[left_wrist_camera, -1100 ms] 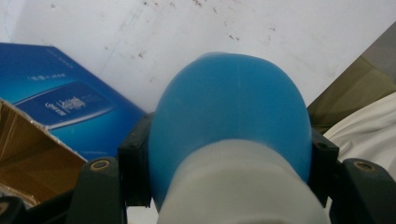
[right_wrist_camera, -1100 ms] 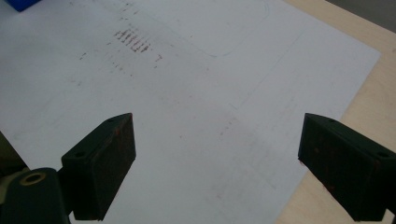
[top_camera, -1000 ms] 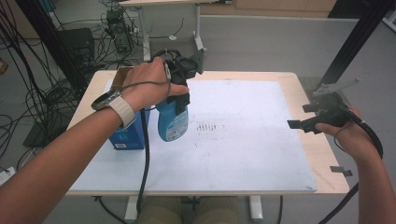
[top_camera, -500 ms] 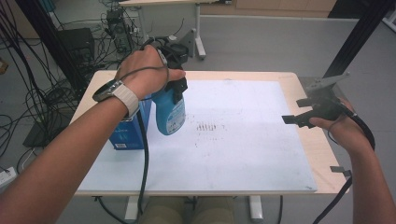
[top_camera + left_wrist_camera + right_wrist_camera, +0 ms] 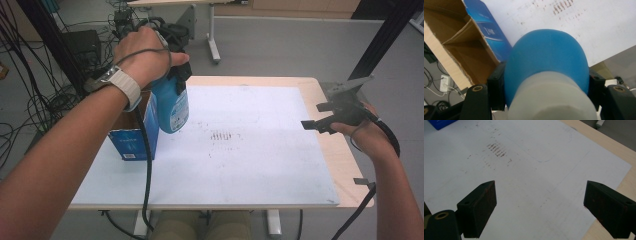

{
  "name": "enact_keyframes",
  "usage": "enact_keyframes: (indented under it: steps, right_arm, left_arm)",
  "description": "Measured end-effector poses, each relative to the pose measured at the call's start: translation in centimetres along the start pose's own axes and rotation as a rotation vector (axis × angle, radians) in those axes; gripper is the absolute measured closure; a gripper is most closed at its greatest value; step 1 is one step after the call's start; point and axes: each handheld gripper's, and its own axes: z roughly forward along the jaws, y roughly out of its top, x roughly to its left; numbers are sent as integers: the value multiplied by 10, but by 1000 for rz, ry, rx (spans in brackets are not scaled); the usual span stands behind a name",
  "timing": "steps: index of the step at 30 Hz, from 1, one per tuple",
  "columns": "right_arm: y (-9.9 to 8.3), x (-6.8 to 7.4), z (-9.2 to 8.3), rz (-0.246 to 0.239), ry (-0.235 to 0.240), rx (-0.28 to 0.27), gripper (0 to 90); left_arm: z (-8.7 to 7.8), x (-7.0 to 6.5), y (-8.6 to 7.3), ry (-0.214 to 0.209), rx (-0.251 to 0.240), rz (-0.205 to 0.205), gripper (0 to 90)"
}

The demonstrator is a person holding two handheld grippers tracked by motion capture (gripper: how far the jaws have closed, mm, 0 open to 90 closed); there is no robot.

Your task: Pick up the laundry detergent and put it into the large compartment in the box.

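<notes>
Grey floor and a tangle of black cables surround the light wooden table [image 5: 345, 165], whose top is mostly covered by a large white sheet [image 5: 250, 160] marked with a patch of small brownish smudges [image 5: 222, 136] near its middle. Seen from the high view, an open blue cardboard box [image 5: 131, 142] with a brown inside stands at the sheet's nine o'clock edge, flaps up. From the left gripper view, the same box lies at about ten o'clock, its brown interior divided by a cardboard partition.

Just beside the box, toward the sheet's centre, a blue plastic spray bottle [image 5: 172, 107] with a printed label hangs off the table surface, tilted slightly, at roughly ten o'clock from the smudges. The left gripper [image 5: 175, 75] is clamped on the bottle's upper part, with the person's hand wrapped over it; from that gripper's own camera, the blue rounded body and pale neck of the bottle sit pressed between the two black jaws.

At three o'clock, over the table's bare wooden edge, the right gripper [image 5: 320, 117] is held above the surface, pointing toward the sheet. Its jaws stand wide apart with nothing between them, and its own camera looks down on the white sheet and the smudges at eleven o'clock.
</notes>
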Motion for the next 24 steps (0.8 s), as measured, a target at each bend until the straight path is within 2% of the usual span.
enact_keyframes:
  steps: [10,16,24]
  right_arm:
    - [5,0,0,-8,-1,-5,111]
    - [5,-2,1,-3,1,-14,111]
    - [5,-3,4,-8,9,-23,111]
  left_arm:
    - [-19,12,-3,0,-6,-50,371]
    - [-22,13,-3,13,1,-74,371]
    - [-27,24,-3,-3,9,-104,372]
